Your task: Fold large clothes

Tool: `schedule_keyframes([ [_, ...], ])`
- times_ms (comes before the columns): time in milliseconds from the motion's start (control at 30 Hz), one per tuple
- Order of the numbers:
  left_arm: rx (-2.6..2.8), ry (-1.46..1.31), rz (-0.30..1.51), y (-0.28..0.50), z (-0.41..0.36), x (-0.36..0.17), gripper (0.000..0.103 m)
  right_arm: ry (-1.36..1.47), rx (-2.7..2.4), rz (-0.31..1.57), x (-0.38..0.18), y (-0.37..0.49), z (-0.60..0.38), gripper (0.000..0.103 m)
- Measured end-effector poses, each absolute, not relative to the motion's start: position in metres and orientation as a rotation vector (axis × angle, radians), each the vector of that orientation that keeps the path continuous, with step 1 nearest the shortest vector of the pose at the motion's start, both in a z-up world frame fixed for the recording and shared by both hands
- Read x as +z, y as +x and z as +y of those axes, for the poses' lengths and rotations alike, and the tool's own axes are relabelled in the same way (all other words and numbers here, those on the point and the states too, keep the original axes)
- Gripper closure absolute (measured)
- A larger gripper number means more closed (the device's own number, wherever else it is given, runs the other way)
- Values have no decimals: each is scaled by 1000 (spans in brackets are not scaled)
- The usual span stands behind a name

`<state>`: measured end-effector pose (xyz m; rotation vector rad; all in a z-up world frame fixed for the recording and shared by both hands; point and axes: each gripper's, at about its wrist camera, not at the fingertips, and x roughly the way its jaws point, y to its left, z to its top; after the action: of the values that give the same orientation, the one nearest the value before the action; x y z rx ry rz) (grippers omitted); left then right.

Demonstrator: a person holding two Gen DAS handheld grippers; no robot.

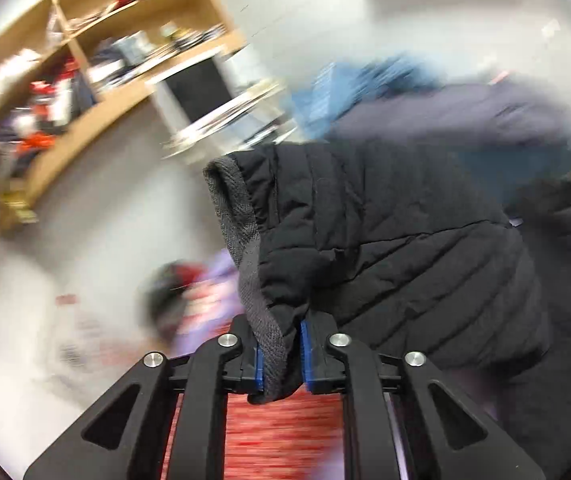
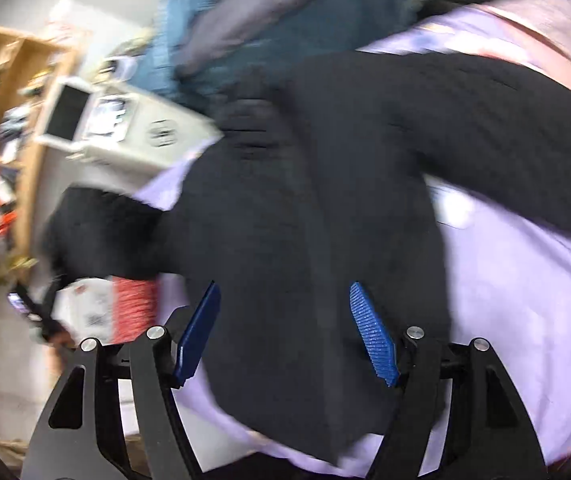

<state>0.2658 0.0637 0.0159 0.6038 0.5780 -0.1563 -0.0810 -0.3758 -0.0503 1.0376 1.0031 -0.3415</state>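
Observation:
A black quilted jacket [image 1: 385, 240] with a grey knit cuff [image 1: 241, 240] hangs from my left gripper [image 1: 281, 344], which is shut on the cuff and holds it lifted; the sleeve trails away to the right. In the right wrist view the same black jacket [image 2: 325, 200] lies spread on a lilac sheet [image 2: 525, 280]. My right gripper [image 2: 285, 328] is open, its blue pads [image 2: 373, 336] wide apart just above the jacket's body, holding nothing. Both views are motion-blurred.
A wooden shelf unit [image 1: 97, 60] full of clutter stands at the left. Blue and dark grey clothes [image 1: 425, 100] are piled behind the jacket. A white machine with a dark screen [image 2: 97, 120] stands left. A red-orange object [image 2: 133, 308] lies near the left gripper.

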Motion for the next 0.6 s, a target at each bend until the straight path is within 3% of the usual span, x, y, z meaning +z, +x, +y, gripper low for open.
schedule_keyframes([
  [67, -19, 650, 628, 299, 89, 5, 51, 1038, -418, 1034, -64, -97, -379, 35],
  [100, 22, 645, 643, 308, 98, 1, 22, 1048, -434, 1040, -70, -104, -380, 35],
  [133, 55, 627, 666, 314, 106, -2, 7, 1064, -451, 1046, -76, -111, -381, 35],
  [367, 99, 352, 843, 296, 169, -34, 6, 1001, -513, 1136, -105, -127, -374, 35],
  [500, -78, 376, 856, 236, 148, -57, 6, 952, -499, 1210, -133, -145, -367, 35],
  [600, -387, 332, 1041, 182, 117, -98, 6, 942, -473, 1291, -159, -161, -358, 35],
])
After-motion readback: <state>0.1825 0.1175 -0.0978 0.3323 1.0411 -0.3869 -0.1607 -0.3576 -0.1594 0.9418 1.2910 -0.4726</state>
